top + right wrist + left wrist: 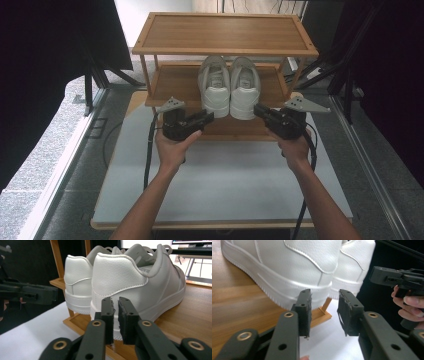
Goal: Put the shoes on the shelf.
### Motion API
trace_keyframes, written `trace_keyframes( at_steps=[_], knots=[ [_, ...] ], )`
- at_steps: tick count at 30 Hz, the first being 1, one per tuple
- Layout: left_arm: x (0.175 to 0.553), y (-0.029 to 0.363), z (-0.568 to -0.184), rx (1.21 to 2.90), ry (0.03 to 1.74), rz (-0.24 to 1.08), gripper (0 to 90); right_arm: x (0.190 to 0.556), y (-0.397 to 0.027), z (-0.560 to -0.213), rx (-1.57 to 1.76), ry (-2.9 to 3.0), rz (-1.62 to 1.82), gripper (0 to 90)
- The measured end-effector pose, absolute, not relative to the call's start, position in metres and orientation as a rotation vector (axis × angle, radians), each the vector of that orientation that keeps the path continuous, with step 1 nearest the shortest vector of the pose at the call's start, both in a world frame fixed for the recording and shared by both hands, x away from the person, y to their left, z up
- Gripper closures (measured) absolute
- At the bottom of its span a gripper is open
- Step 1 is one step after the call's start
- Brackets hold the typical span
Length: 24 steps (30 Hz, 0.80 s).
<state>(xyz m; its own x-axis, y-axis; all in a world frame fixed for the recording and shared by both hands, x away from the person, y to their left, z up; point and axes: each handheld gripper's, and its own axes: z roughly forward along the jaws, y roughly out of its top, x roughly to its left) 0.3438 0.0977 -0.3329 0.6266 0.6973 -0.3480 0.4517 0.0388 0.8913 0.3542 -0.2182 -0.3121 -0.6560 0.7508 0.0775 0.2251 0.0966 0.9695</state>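
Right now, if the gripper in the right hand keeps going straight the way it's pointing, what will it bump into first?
Most likely the heel of the nearer white shoe on the lower shelf. The right gripper points straight at that heel, jaws slightly apart and holding nothing. The exact gap is hard to judge.

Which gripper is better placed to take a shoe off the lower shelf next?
Slightly the left, as a judgement. The left gripper has its jaws clearly apart beside the left shoe. The right gripper is as near the right shoe, but its jaws are almost closed.
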Motion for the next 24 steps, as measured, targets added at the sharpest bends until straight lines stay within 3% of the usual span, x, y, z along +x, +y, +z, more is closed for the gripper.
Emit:
trace_keyframes(
  at_steps=[9,24],
  knots=[
    [0.310,0.121,-0.352,1.609,0.984,0.192,51.5,0.318,-0.230,-0.336,0.921,1.943,1.618,69.1],
    [0.265,0.160,-0.402,1.628,1.032,0.252,48.7,0.272,-0.286,-0.395,0.997,1.884,1.597,59.7]
  ],
)
